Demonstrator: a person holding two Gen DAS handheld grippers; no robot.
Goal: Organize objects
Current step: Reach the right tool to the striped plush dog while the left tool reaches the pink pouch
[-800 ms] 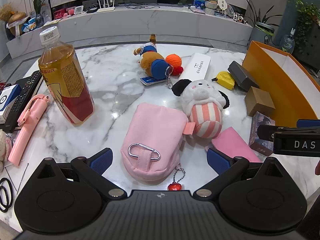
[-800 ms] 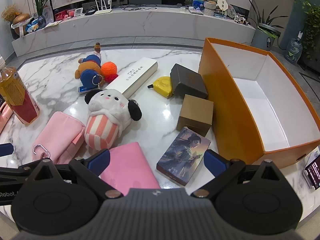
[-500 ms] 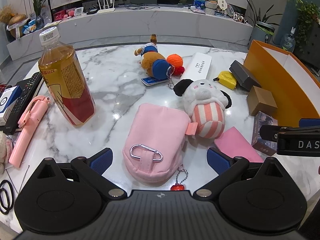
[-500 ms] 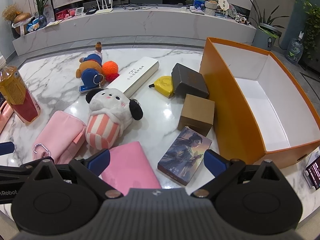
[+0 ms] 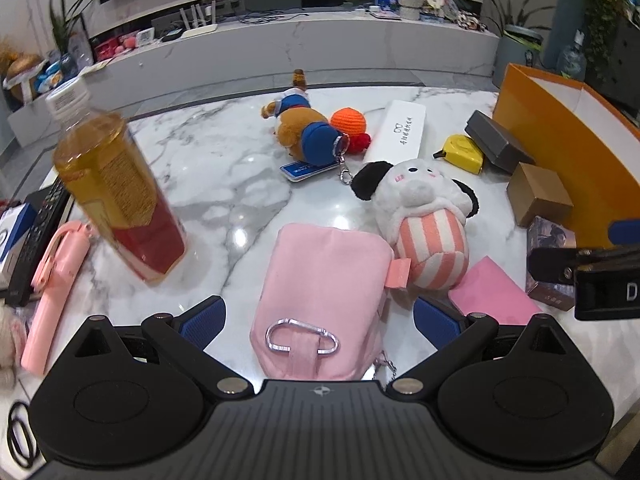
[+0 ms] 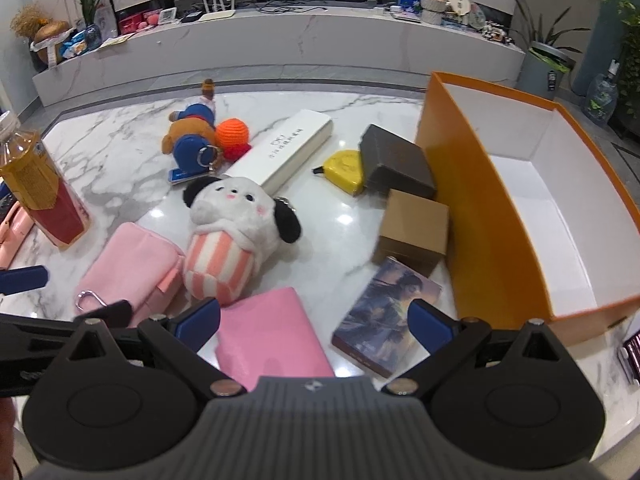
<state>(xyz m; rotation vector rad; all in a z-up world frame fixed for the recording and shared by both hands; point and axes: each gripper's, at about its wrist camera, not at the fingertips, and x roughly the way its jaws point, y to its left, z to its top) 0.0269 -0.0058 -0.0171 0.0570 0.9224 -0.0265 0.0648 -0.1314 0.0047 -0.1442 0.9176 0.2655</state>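
My left gripper (image 5: pixel 318 322) is open, its jaws on either side of the near end of a pink pouch (image 5: pixel 320 280) with a metal carabiner, lying on the marble table (image 5: pixel 224 168). My right gripper (image 6: pixel 314 322) is open and empty, over a flat pink booklet (image 6: pixel 272 336) and a picture-covered box (image 6: pixel 386 318). A white dog plush in striped shorts (image 6: pixel 232 236) lies between pouch and boxes. An open orange box (image 6: pixel 532 216), empty inside, stands at the right.
A tea bottle (image 5: pixel 116 196) stands left, beside a pink selfie stick (image 5: pixel 52 292) and a remote (image 5: pixel 40 236). Further back lie a bear plush (image 6: pixel 192 140), orange knitted ball (image 6: pixel 232 134), long white box (image 6: pixel 284 156), yellow tape measure (image 6: pixel 344 164), dark box (image 6: pixel 396 164) and cardboard box (image 6: pixel 416 224).
Both grippers have moved forward and lower over the table. The pink pouch now lies between the left jaws. Nothing on the table has shifted.
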